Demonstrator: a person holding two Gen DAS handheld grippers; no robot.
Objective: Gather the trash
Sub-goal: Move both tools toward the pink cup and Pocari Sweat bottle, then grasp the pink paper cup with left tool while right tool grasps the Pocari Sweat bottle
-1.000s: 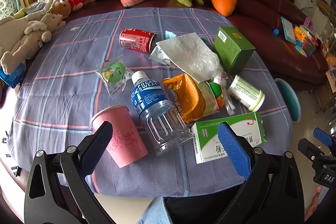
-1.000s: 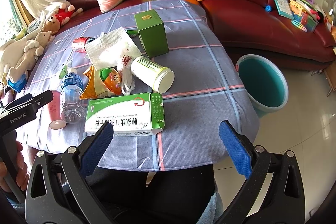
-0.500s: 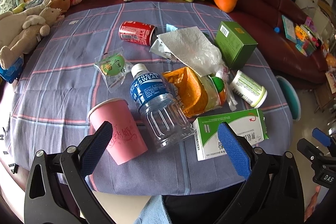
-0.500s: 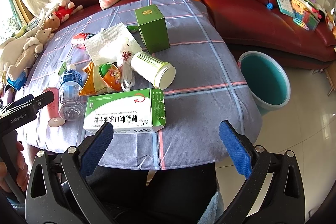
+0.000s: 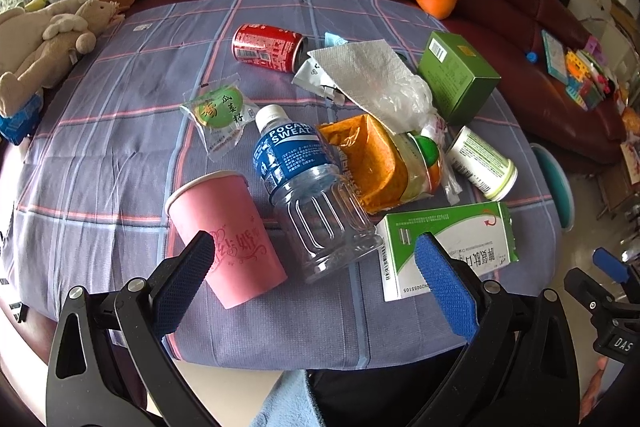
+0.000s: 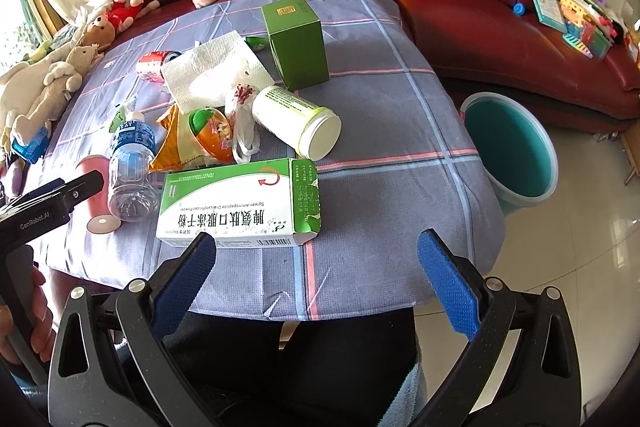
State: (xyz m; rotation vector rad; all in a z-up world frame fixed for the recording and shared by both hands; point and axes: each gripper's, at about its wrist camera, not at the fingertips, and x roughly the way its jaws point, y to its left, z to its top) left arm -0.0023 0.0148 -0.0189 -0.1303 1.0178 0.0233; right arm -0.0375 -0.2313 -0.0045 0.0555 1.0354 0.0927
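Note:
Trash lies on a blue plaid tablecloth (image 5: 100, 155). A pink paper cup (image 5: 228, 227), a clear Pocari Sweat bottle (image 5: 304, 183) and a green-white medicine box (image 5: 452, 243) lie nearest. My left gripper (image 5: 316, 279) is open and empty, just short of the cup and bottle. My right gripper (image 6: 316, 267) is open and empty at the table's near edge, in front of the medicine box (image 6: 240, 203). A teal bucket (image 6: 508, 151) stands on the floor to the right.
Further back lie an orange snack bag (image 5: 372, 163), a white-green canister (image 5: 480, 163), a green box (image 5: 456, 75), a paper napkin (image 5: 360, 67), a red can (image 5: 268, 47) and a green wrapper (image 5: 220, 115). Plush toys sit on the red sofa (image 6: 500, 7).
Both grippers have moved forward a little toward the table; the trash looks nearer. Both stay open and empty.

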